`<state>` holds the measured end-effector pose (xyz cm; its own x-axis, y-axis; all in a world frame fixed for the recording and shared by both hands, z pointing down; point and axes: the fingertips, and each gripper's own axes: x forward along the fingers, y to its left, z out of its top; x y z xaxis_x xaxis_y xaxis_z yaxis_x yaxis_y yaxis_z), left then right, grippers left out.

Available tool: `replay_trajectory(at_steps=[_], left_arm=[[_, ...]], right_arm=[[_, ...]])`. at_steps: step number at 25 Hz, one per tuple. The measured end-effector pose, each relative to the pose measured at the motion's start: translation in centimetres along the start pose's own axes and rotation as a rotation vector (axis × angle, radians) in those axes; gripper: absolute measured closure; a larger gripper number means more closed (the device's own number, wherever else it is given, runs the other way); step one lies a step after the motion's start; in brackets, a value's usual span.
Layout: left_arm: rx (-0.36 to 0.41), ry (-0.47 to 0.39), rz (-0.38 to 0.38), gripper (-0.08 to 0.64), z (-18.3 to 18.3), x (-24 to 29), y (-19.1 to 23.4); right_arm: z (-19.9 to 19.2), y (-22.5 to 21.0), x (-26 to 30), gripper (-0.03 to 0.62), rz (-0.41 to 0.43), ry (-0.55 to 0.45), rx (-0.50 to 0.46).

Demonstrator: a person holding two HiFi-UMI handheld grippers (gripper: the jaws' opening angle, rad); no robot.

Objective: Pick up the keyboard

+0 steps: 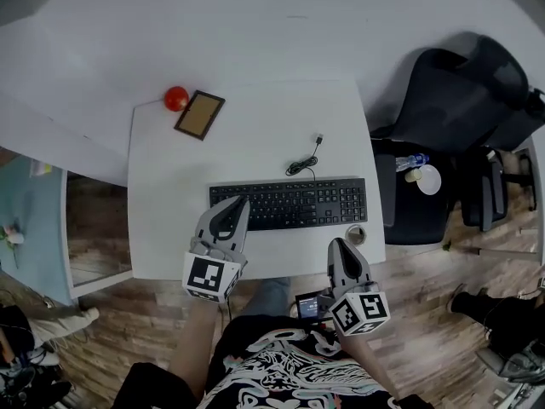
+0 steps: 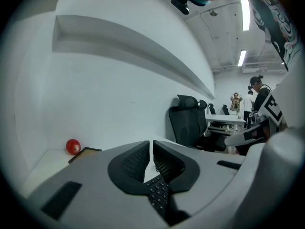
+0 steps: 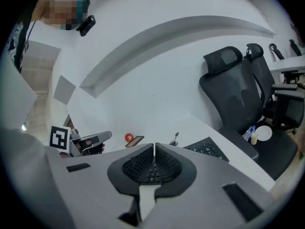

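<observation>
Left gripper (image 1: 237, 203) and right gripper (image 1: 338, 245), jaws pressed together and empty, hover by the keyboard (image 1: 294, 203), nothing grabbed yet.

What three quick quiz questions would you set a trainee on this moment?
1. Fill in: the left claw and right claw are both ___ (open or shut).
2. True or false: the keyboard is lifted off the table.
3. The red ball lies: A) by the table's far left corner; B) on the keyboard; C) in the right claw.
Key: 1 shut; 2 false; 3 A.
</observation>
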<state>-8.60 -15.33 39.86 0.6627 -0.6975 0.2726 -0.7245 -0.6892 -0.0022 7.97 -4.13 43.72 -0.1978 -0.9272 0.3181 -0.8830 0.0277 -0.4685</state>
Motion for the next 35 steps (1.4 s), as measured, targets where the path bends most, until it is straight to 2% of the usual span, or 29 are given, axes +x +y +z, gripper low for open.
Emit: replay_trajectory(at_steps=[5,13,18,20,24,30,35], left_arm=[[0.065,0.122,-0.091,0.540,-2.5,3.0,-0.5],[0.100,0.215,-0.229,0.538,-5.2,6.2,-1.0],[0.168,0.265,-0.289,0.538,-6.9,8.4,-0.9],[0.174,0.302,-0.332,0.517,-7.7,9.3,-1.1],[0.245,0.397,-0.437,0.466,-9.8,10.5,-1.7],[0.230,0.497,-0.572,0.415,-12.3,11.8,-2.6],[0.238,0.607,-0.666,0.368,-14.9,12.3,-3.0]], right_arm=[[-2.6,-0.5,1.2,0.561,0.022,0.025,0.102],[-5.4,-2.1,3.7,0.560,-0.012,0.075,0.196],[-6.8,-2.7,4.9,0.560,0.001,0.082,0.257],[-7.6,-3.0,5.3,0.560,-0.009,0.094,0.286],[-9.0,-3.8,5.9,0.560,-0.048,0.107,0.340],[-10.2,-4.2,6.8,0.554,-0.070,0.114,0.401],[-10.9,-4.0,8.1,0.469,-0.063,0.132,0.491]])
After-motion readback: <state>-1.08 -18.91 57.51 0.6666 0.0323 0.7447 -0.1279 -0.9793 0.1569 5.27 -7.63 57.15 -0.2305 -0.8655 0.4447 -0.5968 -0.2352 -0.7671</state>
